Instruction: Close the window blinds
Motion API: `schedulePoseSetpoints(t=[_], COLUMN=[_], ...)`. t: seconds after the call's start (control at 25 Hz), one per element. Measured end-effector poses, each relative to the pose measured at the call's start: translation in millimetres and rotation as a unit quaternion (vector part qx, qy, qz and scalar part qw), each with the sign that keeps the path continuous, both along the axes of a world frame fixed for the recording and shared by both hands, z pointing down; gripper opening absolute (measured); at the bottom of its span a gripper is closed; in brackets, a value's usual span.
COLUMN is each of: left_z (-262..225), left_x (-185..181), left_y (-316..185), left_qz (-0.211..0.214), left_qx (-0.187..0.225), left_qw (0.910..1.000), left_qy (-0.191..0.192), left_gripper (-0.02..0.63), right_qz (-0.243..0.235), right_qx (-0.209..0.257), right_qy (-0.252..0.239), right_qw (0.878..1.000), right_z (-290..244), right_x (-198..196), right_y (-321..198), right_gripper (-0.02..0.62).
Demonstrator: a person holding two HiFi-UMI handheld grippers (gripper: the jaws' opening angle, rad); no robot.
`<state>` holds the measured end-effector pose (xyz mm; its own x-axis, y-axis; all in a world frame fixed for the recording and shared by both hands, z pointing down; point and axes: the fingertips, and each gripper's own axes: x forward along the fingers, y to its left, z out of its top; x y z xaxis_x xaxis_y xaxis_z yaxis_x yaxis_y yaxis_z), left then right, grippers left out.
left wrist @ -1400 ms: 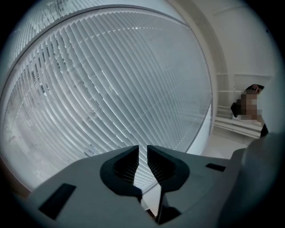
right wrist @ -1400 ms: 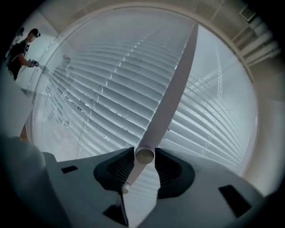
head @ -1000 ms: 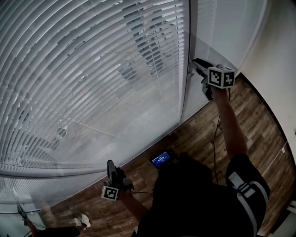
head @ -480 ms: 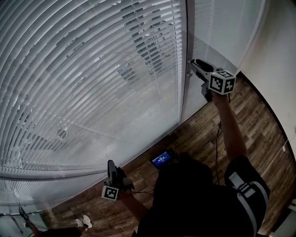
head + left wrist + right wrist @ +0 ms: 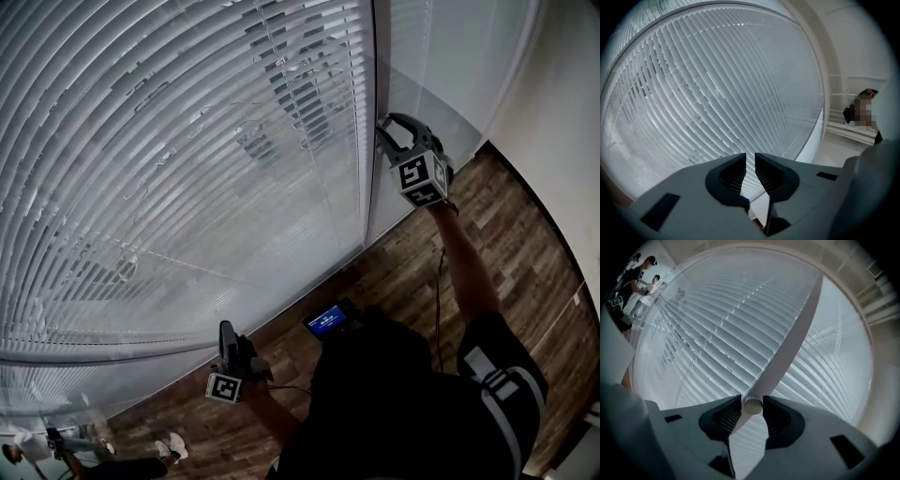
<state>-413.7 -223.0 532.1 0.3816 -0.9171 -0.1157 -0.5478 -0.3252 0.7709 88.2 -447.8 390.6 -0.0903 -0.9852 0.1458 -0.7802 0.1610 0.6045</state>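
Right now, the right gripper point(image 5: 387, 134) is held with jaws apart around the tip of one wand point(image 5: 753, 405), not clamped. The left gripper point(image 5: 749, 161) is held low, slightly parted, empty. Two slatted blinds point(image 5: 187, 169) are hung ahead; text on one blue screen point(image 5: 326, 322) is unreadable.

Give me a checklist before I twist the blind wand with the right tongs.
1. Small white round wand sits between the right tongs: ok.
2. Pads pressing the wand: cannot tell, contact is unclear.
3. The white slatted window blinds fully closed: not ok, the outside shows between the slats.
4. Nothing in the left tongs, slightly apart and held low: ok.
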Motion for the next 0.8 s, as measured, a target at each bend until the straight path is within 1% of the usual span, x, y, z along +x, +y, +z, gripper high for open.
schedulePoseSetpoints(t=[0.08, 0.16, 0.2, 0.24, 0.28, 0.32, 0.36, 0.4, 0.44, 0.52, 0.56, 0.6, 0.64, 0.68, 0.72, 0.8], left_z=[-2, -6, -7, -8, -8, -8, -8, -9, -10, -10, -11, -12, -15, -19, -22, -23], left_x=[1, 4, 6, 8, 10, 13, 16, 19, 20, 18, 18, 20, 25, 30, 34, 37], left_y=[0, 0, 0, 0, 0, -2, -4, -6, -6, 2, 7, 9, 10, 9, 9, 10], left_qz=[-0.001, -0.001, -0.001, -0.002, -0.002, -0.002, 0.000, 0.001, 0.002, 0.004, 0.006, 0.008, 0.009, 0.011, 0.013, 0.015], left_qx=[-0.001, 0.000, 0.000, 0.000, -0.002, -0.003, -0.004, -0.005, -0.006, -0.004, -0.002, -0.001, 0.001, 0.002, 0.003, 0.005], left_qw=[1.0000, 1.0000, 1.0000, 1.0000, 1.0000, 1.0000, 1.0000, 1.0000, 1.0000, 1.0000, 1.0000, 1.0000, 0.9999, 0.9999, 0.9999, 0.9998], left_qy=[-0.001, -0.003, -0.004, -0.004, -0.005, -0.006, -0.007, -0.008, -0.008, -0.005, -0.003, -0.003, -0.004, -0.006, -0.008, -0.011], left_gripper=[0.067, 0.067, 0.067, 0.067, 0.067, 0.067, 0.067, 0.067, 0.067, 0.067, 0.067, 0.067, 0.067, 0.067, 0.067, 0.067], right_qz=[0.009, 0.008, 0.006, 0.003, -0.003, -0.009, -0.015, -0.022, -0.032, -0.057, -0.072, -0.085, -0.096, -0.102, -0.103, -0.090], right_qx=[-0.005, -0.018, -0.026, -0.035, -0.044, -0.053, -0.063, -0.074, -0.085, -0.103, -0.108, -0.109, -0.106, -0.098, -0.086, -0.050], right_qy=[0.014, -0.002, -0.023, -0.056, -0.098, -0.147, -0.200, -0.257, -0.317, -0.423, -0.460, -0.481, -0.484, -0.469, -0.436, -0.331], right_qw=[1.000, 1.000, 0.999, 0.998, 0.994, 0.988, 0.978, 0.963, 0.944, 0.898, 0.878, 0.866, 0.863, 0.872, 0.890, 0.938], right_z=[-2, -2, 0, 2, 5, 7, 8, 8, 8, 5, 2, 0, -2, -5, -8, -12], right_x=[2, 4, 6, 8, 10, 13, 17, 19, 20, 18, 16, 15, 15, 15, 14, 9], right_y=[-1, -3, -4, -5, -7, -10, -13, -14, -14, -8, -3, 0, 3, 6, 11, 20], right_gripper=[0.133, 0.130, 0.129, 0.127, 0.127, 0.127, 0.127, 0.127, 0.127, 0.127, 0.129, 0.129, 0.129, 0.129, 0.130, 0.138])
